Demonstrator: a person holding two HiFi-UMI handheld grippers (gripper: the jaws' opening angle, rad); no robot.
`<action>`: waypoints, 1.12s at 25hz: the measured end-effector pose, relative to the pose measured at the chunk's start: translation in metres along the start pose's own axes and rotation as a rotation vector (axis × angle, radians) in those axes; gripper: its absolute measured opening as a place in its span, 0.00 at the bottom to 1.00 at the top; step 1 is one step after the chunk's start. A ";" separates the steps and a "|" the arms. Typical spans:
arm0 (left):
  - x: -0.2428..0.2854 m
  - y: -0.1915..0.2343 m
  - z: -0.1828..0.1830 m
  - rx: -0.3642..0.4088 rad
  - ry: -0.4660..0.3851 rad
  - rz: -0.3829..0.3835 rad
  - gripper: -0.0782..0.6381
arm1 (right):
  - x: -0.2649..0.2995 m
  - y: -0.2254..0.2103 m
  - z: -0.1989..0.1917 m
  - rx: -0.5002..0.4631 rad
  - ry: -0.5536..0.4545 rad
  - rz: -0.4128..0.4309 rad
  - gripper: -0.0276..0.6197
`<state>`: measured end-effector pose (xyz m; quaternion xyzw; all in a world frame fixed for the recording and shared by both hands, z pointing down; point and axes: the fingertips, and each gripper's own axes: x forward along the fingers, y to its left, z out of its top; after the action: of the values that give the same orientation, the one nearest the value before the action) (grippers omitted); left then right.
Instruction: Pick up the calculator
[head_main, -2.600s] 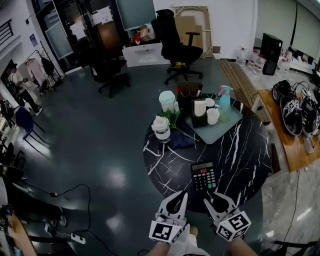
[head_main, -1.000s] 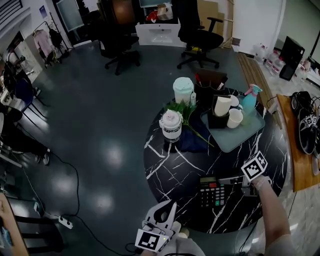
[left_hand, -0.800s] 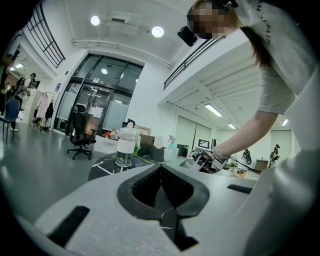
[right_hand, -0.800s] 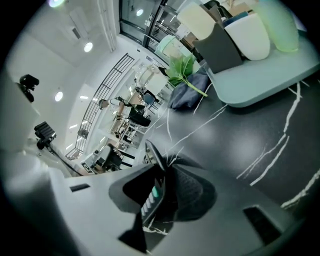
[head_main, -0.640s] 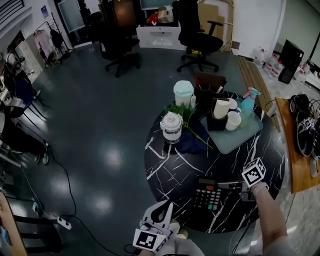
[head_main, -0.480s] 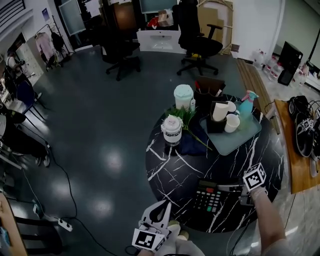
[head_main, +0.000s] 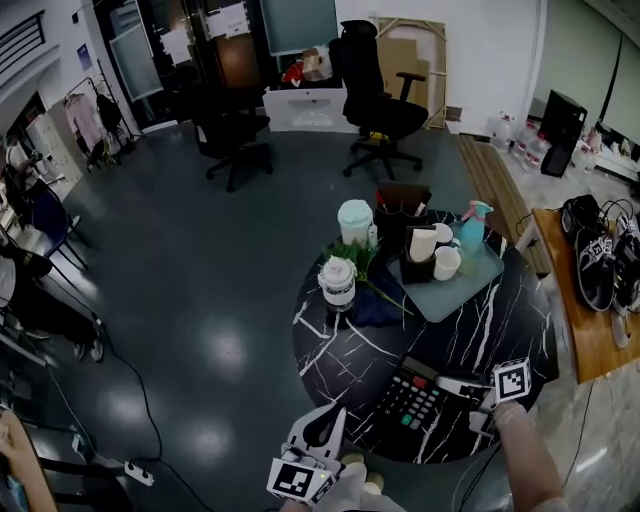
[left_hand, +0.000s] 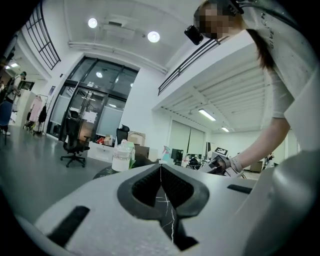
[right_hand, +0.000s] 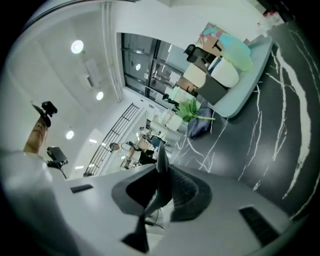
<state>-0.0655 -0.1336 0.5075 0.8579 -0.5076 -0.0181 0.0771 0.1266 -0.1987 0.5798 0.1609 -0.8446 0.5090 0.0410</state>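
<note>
Calculator (head_main: 408, 397) was tilted over the near part of the black marble table (head_main: 500, 320), its right edge pinched by the right gripper (head_main: 462, 386). It was likely light, stiff, smooth plastic; a thin edge hold could pivot, so a deeper bite looked safer. Left gripper (head_main: 322, 432) was pressed together, empty. Right gripper view showed the calculator edge-on between the pads (right_hand: 184, 191); only the head view showed its keys.

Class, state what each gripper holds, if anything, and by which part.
The right gripper grips the calculator by its right edge; the left gripper holds nothing.
</note>
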 end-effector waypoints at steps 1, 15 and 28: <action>0.001 -0.002 0.006 0.005 -0.004 -0.009 0.12 | -0.004 0.010 0.005 0.006 -0.029 0.006 0.13; 0.016 -0.018 0.070 0.017 -0.104 -0.074 0.12 | -0.045 0.108 0.057 -0.034 -0.283 0.068 0.13; 0.014 -0.031 0.101 0.018 -0.163 -0.085 0.12 | -0.060 0.180 0.082 -0.092 -0.346 0.091 0.13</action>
<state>-0.0434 -0.1427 0.4034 0.8749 -0.4757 -0.0866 0.0272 0.1343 -0.1795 0.3742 0.2056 -0.8678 0.4361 -0.1208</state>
